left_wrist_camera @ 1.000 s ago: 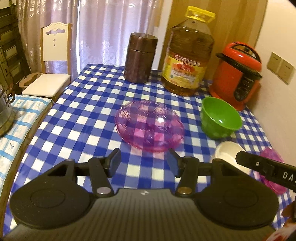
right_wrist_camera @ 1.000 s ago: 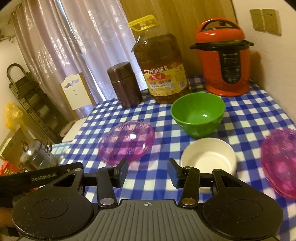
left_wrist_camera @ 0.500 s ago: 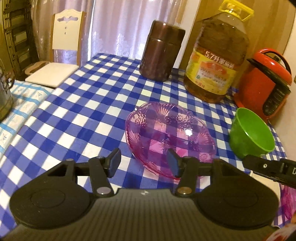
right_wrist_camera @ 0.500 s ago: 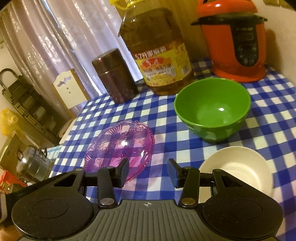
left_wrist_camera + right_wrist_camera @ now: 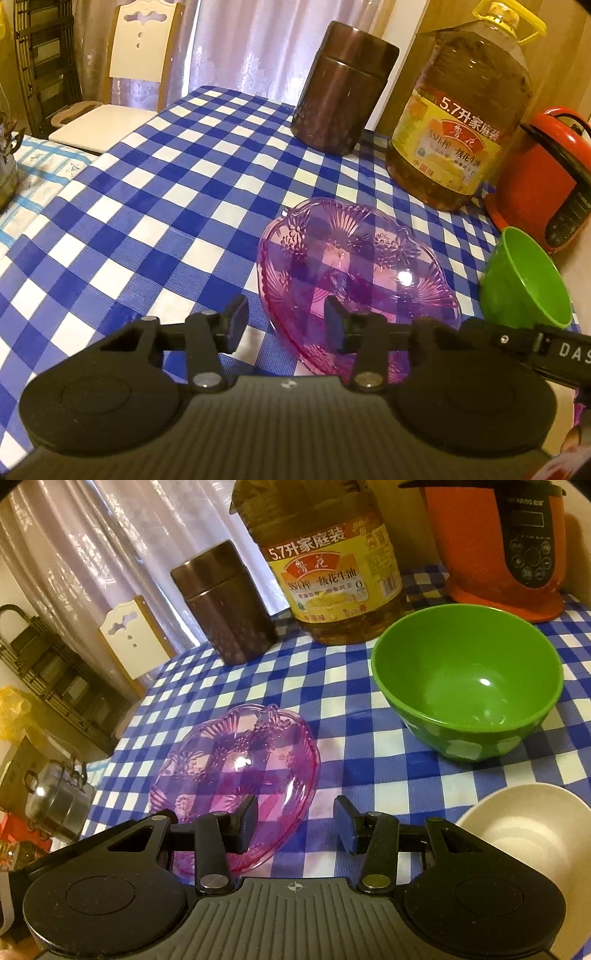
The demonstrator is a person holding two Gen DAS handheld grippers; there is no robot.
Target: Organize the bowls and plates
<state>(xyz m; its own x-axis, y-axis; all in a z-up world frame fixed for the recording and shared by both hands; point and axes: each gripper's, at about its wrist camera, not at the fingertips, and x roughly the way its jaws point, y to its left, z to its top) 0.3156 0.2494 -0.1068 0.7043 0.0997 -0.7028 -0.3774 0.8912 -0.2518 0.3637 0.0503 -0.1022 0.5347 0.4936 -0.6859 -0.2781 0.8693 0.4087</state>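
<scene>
Pink glass plate rim sits between closing left gripper jaws

A clear pink patterned plate lies flat left of the upright, empty green bowl, with a cream bowl in front of that bowl.

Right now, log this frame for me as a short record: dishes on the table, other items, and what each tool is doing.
surface: table with blue-and-white checked cloth
dishes: pink glass plate, green bowl, white bowl, all empty
other items: brown canister, oil jug, red cooker
left tool: closing, its right finger over the pink glass plate, rim between the fingers, not yet gripped
right tool: open, holding nothing, over bare cloth between pink glass plate and white bowl
</scene>
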